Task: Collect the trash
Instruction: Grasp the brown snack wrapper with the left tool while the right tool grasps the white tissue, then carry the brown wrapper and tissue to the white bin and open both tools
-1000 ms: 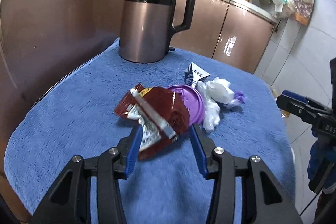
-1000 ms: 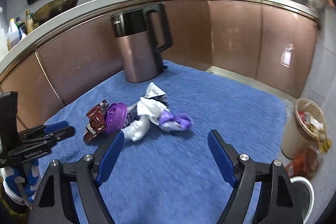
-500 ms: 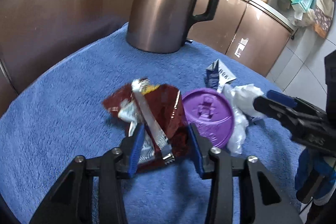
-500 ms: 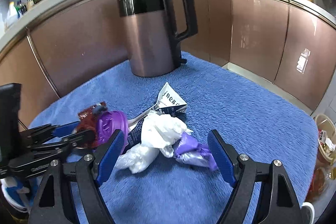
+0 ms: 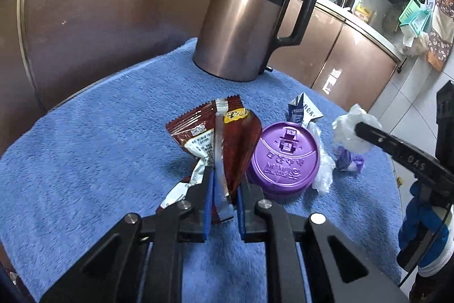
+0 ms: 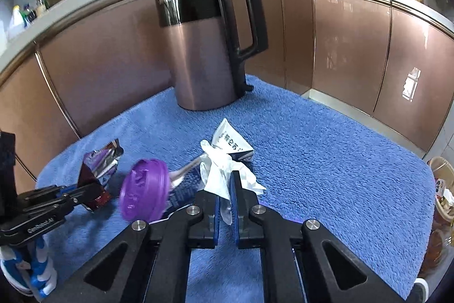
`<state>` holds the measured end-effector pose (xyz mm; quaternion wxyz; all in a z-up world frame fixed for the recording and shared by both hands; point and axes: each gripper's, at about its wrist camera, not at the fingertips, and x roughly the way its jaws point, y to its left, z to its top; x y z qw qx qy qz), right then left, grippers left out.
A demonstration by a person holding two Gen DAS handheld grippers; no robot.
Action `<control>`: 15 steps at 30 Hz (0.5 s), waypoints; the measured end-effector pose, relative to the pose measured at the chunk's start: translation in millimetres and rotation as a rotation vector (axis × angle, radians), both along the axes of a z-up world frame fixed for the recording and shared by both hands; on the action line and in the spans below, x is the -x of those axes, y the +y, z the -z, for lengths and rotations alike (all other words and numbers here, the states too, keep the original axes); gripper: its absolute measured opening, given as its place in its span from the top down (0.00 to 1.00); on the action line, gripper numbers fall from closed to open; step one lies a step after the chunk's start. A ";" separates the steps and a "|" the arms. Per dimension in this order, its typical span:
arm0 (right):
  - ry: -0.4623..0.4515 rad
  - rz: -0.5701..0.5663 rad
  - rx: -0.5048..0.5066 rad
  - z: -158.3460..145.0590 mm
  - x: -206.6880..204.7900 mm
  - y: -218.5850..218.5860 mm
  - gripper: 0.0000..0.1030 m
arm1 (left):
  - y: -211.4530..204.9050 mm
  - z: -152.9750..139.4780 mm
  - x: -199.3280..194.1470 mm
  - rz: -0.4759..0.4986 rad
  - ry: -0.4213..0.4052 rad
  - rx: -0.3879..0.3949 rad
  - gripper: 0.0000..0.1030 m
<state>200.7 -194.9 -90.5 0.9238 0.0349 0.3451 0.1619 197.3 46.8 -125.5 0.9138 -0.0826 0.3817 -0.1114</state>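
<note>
Beside the purple lid [image 5: 285, 158], on the kettle-far side of the tabletop [image 5: 85, 149], the left tongs [image 5: 224, 199] pinch the brown snack wrapper [image 5: 224, 138]; the right tongs [image 6: 225, 200] pinch the white plastic wad [image 6: 224, 172]. Both grips catch thin film near an edge, so lifting could let either slip, or drag the lid along.

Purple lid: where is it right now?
On the blue towel, left wrist view: the purple lid leans just right of the red snack wrapper, with white crumpled plastic further right.

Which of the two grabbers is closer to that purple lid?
Left. The left gripper, clamping the red wrapper, sits right beside the purple lid; the right gripper pinches white plastic farther off.
</note>
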 end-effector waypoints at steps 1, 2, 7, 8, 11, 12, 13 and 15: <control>-0.005 0.000 -0.008 -3.6 3.8 -1.1 0.94 | 2.0 -3.6 5.6 -0.004 -0.007 -0.001 0.87; -0.012 0.000 -0.019 -8.3 9.1 -2.2 0.94 | 3.7 -7.3 9.9 -0.008 -0.013 -0.002 0.87; -0.068 0.016 -0.042 -36.0 50.6 -14.9 0.94 | 8.8 -24.1 31.8 -0.016 -0.035 -0.009 0.87; -0.075 0.023 -0.048 -40.2 57.7 -17.8 0.94 | 8.8 -27.7 33.4 -0.014 -0.037 -0.011 0.87; -0.099 0.055 -0.086 -53.2 82.1 -34.1 0.94 | 2.4 -36.7 46.8 -0.005 -0.049 -0.016 0.87; -0.111 0.069 -0.100 -58.1 94.1 -42.3 0.94 | 0.7 -39.8 51.5 0.000 -0.053 -0.016 0.87; -0.120 0.079 -0.106 -61.8 103.2 -48.5 0.94 | -2.3 -43.1 56.0 0.006 -0.057 -0.014 0.87; -0.134 0.102 -0.117 -66.6 120.7 -61.3 0.94 | -9.2 -51.0 63.8 0.021 -0.067 -0.013 0.87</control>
